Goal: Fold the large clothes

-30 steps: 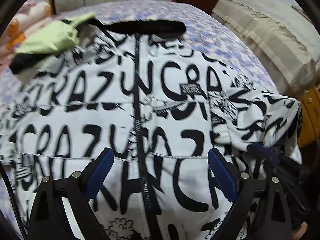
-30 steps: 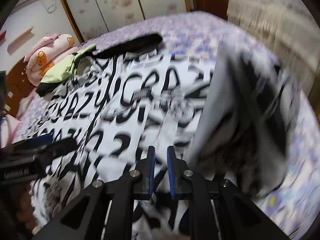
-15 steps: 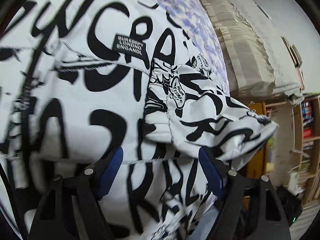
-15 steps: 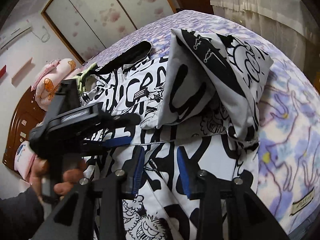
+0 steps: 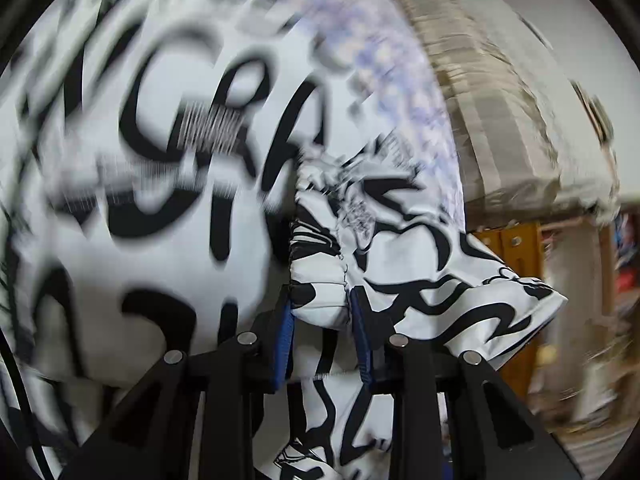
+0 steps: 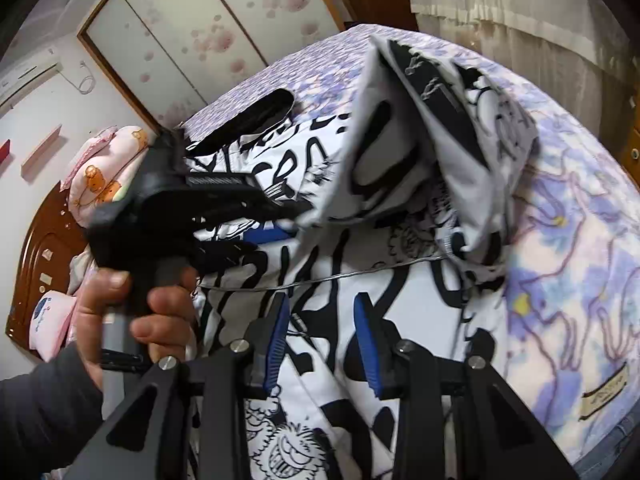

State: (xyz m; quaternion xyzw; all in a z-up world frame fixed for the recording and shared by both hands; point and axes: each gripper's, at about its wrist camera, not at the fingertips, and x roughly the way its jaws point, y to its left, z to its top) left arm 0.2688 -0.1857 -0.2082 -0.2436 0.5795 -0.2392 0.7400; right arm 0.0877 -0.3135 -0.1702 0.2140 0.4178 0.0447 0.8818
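Sleeve fold on the printed jacket [image 6: 320, 300], which lies spread across the floral bedspread [image 6: 580, 280]. My left gripper [image 5: 320, 328], jaws having just closed, pinches the sleeve cuff [image 5: 320, 300] so I can carry it inward. My right gripper [image 6: 320, 340] hovers half spread over the jacket body, holding nothing.

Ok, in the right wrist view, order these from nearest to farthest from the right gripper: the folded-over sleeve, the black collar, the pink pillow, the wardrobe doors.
1. Folded-over sleeve, just ahead of the right gripper, slightly right.
2. Black collar, beyond it, at the jacket's far end, left of centre.
3. Pink pillow, far left, by the headboard; close to the collar's range, so loosely ranked.
4. Wardrobe doors, behind the bed.
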